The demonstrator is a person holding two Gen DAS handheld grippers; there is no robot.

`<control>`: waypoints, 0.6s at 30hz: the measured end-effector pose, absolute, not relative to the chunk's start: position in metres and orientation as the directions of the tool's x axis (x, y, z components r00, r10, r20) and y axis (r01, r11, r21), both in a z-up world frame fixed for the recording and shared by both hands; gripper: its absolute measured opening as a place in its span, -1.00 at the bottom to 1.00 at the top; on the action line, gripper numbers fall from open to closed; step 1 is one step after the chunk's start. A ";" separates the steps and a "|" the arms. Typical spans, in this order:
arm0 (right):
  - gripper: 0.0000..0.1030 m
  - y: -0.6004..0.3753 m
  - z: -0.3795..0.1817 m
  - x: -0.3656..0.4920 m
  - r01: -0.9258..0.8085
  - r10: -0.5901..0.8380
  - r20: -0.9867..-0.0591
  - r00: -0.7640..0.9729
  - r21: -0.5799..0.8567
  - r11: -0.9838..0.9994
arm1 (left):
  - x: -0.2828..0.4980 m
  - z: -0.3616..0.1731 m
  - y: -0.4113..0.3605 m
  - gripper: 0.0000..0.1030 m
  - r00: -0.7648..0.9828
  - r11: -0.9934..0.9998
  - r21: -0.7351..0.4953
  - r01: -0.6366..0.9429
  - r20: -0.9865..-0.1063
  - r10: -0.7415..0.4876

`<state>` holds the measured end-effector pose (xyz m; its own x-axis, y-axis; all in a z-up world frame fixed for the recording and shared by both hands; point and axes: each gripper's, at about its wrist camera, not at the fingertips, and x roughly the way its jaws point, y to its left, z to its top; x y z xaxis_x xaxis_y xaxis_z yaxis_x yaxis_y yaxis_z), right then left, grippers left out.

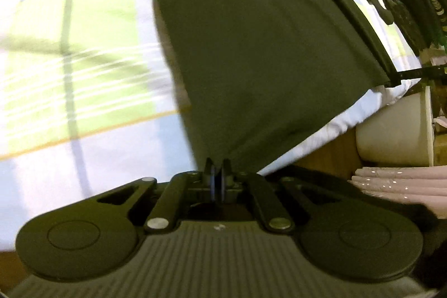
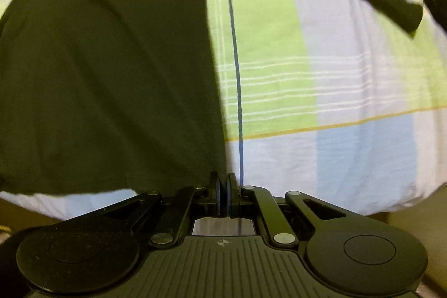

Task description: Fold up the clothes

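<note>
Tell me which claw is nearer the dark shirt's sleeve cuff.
Left. The left claw pinches the sleeve cuff; the right claw grips the shirt at its body edge, well apart.

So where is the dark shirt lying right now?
The dark shirt lies spread on the checked bedsheet, at that bed's near edge, filling the left of the right wrist view.

one dark shirt, one checked bedsheet, two tongs
</note>
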<state>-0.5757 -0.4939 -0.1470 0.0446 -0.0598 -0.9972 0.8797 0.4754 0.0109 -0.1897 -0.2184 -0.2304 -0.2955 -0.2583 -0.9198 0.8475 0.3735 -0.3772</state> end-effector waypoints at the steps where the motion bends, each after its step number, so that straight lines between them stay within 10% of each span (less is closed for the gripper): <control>1: -0.97 -0.492 -0.145 -0.571 0.869 -0.064 -0.998 0.018 -0.016 0.494 | -0.185 -0.232 -0.212 -0.97 -0.295 0.383 -0.375 0.844 -0.921 -0.253; 12: -0.89 -0.503 -0.173 -0.556 0.866 -0.008 -0.997 -0.070 -0.065 0.495 | -0.191 -0.249 -0.215 -0.78 -0.288 0.437 -0.321 0.840 -0.947 -0.143; 13: -0.75 -0.505 -0.170 -0.555 0.871 -0.013 -0.997 -0.078 -0.074 0.486 | -0.191 -0.243 -0.213 -0.69 -0.271 0.443 -0.304 0.843 -0.953 -0.137; 15: 0.15 -0.508 -0.161 -0.550 0.864 -0.055 -0.991 -0.119 -0.131 0.485 | -0.191 -0.231 -0.210 -0.61 -0.237 0.459 -0.269 0.847 -0.963 -0.128; 18: 0.18 -0.514 -0.143 -0.532 0.858 -0.109 -0.992 -0.070 -0.116 0.500 | -0.182 -0.211 -0.206 -0.50 -0.162 0.509 -0.208 0.835 -0.978 -0.134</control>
<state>-0.5316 -0.5143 -0.1425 -0.0701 -0.1093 -0.9915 0.8580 0.5004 -0.1158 -0.1821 -0.2060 -0.2113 -0.1618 -0.1342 -0.9777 0.8350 0.5094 -0.2081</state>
